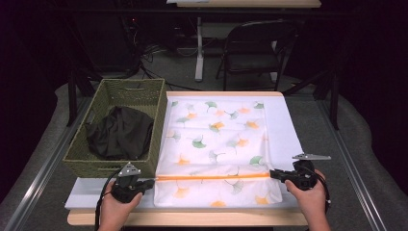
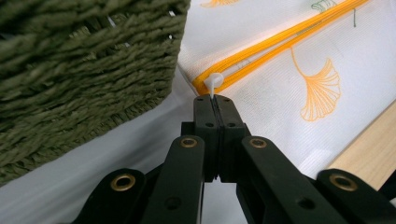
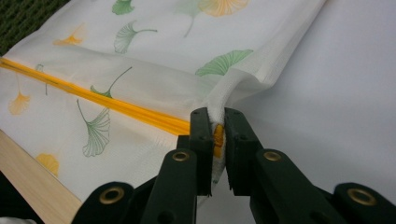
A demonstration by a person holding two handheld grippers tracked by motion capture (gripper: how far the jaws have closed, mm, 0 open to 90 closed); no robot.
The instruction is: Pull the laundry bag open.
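While white mesh laundry bag (image 1: pixel 221 144) with ginkgo-leaf print lies flat at centre of high view on counter (image 1: pixel 192 219), orange zipper (image 1: pixel 211 177) runs across its lower part. Left gripper (image 1: pixel 150 183), lower left of frame, jaws pressed together on white zipper pull (image 2: pixel 215 83) at zipper's left end. Right gripper (image 1: pixel 273 174), lower right, jaws narrow, pinching bag fabric at zipper's right end. Green woven basket (image 1: pixel 139 89), left of bag and just beside it, holds dark cloth (image 1: pixel 120 132).

Both hands lay low and well apart, the left tool (image 1: pixel 144 183) pinched tight, the right tool (image 1: pixel 274 174) clamped, jaws pointing inward.
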